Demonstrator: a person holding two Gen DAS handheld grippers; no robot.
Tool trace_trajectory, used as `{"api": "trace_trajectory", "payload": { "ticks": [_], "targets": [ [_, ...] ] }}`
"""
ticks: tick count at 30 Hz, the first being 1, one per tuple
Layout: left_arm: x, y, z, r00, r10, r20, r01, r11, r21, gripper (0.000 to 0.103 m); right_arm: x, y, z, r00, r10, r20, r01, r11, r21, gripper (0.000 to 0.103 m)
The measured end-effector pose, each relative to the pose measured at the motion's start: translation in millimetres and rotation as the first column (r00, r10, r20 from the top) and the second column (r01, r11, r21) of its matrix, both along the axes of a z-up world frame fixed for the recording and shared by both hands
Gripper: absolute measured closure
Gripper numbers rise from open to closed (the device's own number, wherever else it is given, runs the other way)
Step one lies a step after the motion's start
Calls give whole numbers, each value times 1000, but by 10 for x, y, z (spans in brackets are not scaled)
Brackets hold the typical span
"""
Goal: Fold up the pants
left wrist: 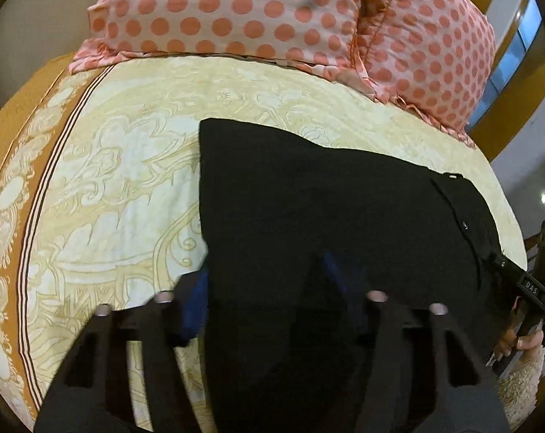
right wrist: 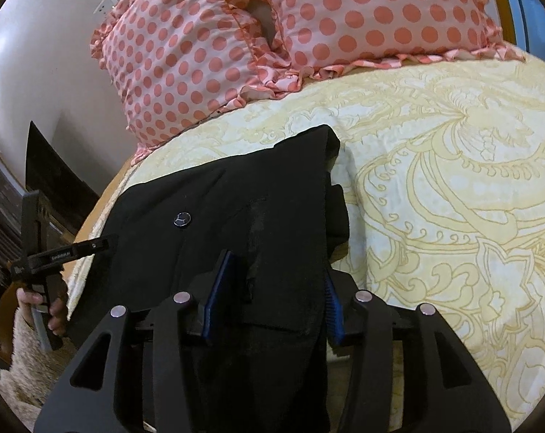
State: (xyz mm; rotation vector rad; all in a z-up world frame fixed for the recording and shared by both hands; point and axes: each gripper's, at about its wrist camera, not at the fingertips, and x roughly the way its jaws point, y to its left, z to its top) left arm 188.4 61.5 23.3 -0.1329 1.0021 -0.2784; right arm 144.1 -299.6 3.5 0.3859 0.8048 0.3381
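Note:
Black pants (left wrist: 326, 198) lie folded on a bed sheet (left wrist: 128, 180) with a yellow pattern, and a button (right wrist: 183, 219) shows near the waistband. My left gripper (left wrist: 263, 281) sits at the near edge of the pants. Black cloth fills the gap between its blue pads (left wrist: 196, 299) and drapes toward the camera. My right gripper (right wrist: 276, 296) is shut on a thick fold of the same pants (right wrist: 272, 198), the cloth bunched between its blue pads (right wrist: 218, 288). Each view shows the other gripper at the cloth's side edge: the right gripper (left wrist: 539, 288), the left gripper (right wrist: 56, 252).
Two pink pillows (left wrist: 236, 11) with coral dots lean at the head of the bed. The patterned sheet (right wrist: 453, 198) spreads to the right of the pants. A hand (right wrist: 38, 303) grips the other tool's handle over a shaggy beige rug (right wrist: 27, 361). A wooden frame (left wrist: 507, 119) stands at the far right.

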Motion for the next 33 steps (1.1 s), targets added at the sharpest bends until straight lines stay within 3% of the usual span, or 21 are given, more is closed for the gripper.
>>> {"api": "trace_trajectory", "payload": {
  "ticks": [3, 6, 11, 21, 26, 30, 33],
  "targets": [
    [-39, -1, 63, 1000, -4, 28, 4, 1000, 8, 87, -30, 11, 37, 1000, 0, 20, 0, 1000, -11, 70],
    [-76, 12, 123, 999, -6, 52, 5, 1000, 4, 95, -39, 14, 86, 999, -9, 32, 9, 1000, -14, 76],
    [-129, -106, 224, 995, -19, 101, 11, 996, 83, 98, -72, 73, 207, 997, -6, 73, 9, 999, -44, 83],
    [-64, -195, 468, 986, -31, 165, 7, 990, 141, 99, 40, 206, 502, 989, 39, 142, -30, 998, -63, 86],
    [177, -229, 673, 975, -27, 222, -5, 989, 145, 99, 471, 258, 667, 985, 47, 168, -34, 996, -78, 87],
    [589, -248, 868, 955, -4, 296, -50, 983, 174, 99, 894, 280, 791, 978, 25, 206, -9, 997, -76, 87],
    [951, -178, 831, 954, 29, 299, -94, 974, 206, 98, 1219, 233, 708, 983, -19, 185, 32, 997, -68, 87]
  ]
}}
